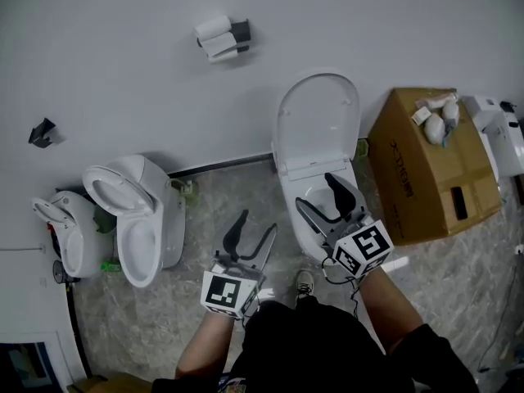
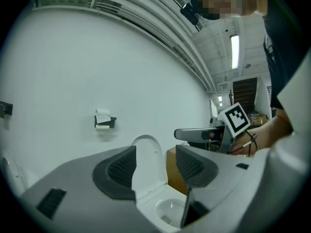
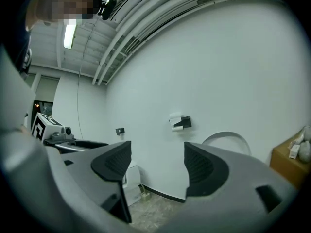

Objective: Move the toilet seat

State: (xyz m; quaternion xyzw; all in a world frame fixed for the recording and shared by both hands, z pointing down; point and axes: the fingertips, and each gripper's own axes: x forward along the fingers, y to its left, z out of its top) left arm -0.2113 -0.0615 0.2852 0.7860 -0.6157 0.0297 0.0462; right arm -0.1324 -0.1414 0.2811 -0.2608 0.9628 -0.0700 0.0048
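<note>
A: In the head view, how are the arms held?
B: Both arms reach out from the body at the bottom edge. The left gripper [image 1: 256, 226] is over the stone floor [image 1: 213, 195], between two toilets. The right gripper [image 1: 315, 191] is over the front of the white bowl [image 1: 286, 191]. Both point at the wall [image 1: 123, 56], and both have jaws wide apart with nothing in them.
A: Where is the toilet seat?
B: The toilet seat [image 1: 318, 125] stands up and leans back at the wall. Nothing touches it. I cannot tell the ring from the lid. The hands hide under the marker cubes [image 1: 225, 293], and the right gripper covers part of the bowl.
A: And the left gripper view?
B: The left gripper [image 2: 155, 166] points about level. Its jaws are apart, and far off between them the toilet seat [image 2: 148, 152] stands upright. The right gripper [image 2: 187, 134] shows off to the right. The cardboard box [image 2: 171, 161] is mostly hidden behind a jaw.
A: And the right gripper view?
B: The right gripper [image 3: 158, 164] is level too, jaws apart and empty — only wall and floor show between them. Just the top curve of the toilet seat [image 3: 228, 136] peeks over the right jaw. Another toilet [image 3: 130, 178] is mostly hidden behind the left jaw. A paper roll holder [image 3: 179, 122] hangs on the wall.
</note>
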